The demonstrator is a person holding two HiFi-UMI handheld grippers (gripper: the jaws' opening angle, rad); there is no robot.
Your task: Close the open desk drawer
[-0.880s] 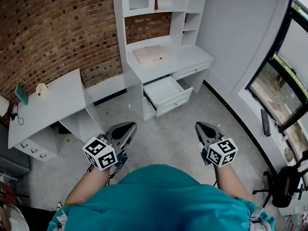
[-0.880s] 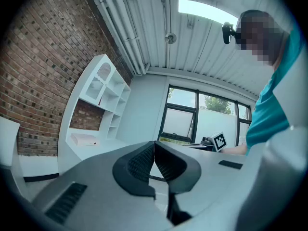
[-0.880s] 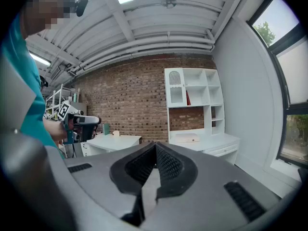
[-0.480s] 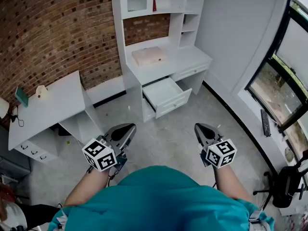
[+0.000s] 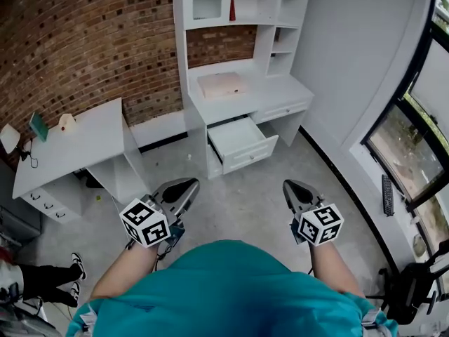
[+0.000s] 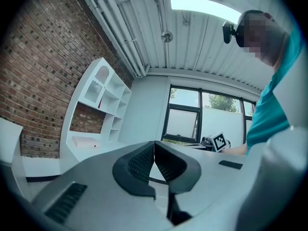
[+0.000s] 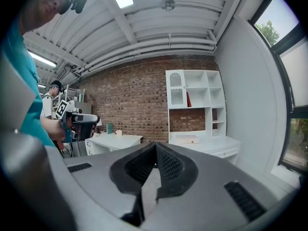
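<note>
the white open desk drawer (image 5: pixel 243 142) juts from the white hutch desk (image 5: pixel 280 90), well ahead of both empty, pinched-together tools; the right gripper (image 5: pixel 294 191) seems slightly nearer than the left gripper (image 5: pixel 184 188).

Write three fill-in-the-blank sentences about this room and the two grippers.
The drawer of the desk stands ___.
The left gripper and the right gripper both hold ___.
The wall behind the desk is built of ___.
Missing words: open; nothing; brick.
</note>
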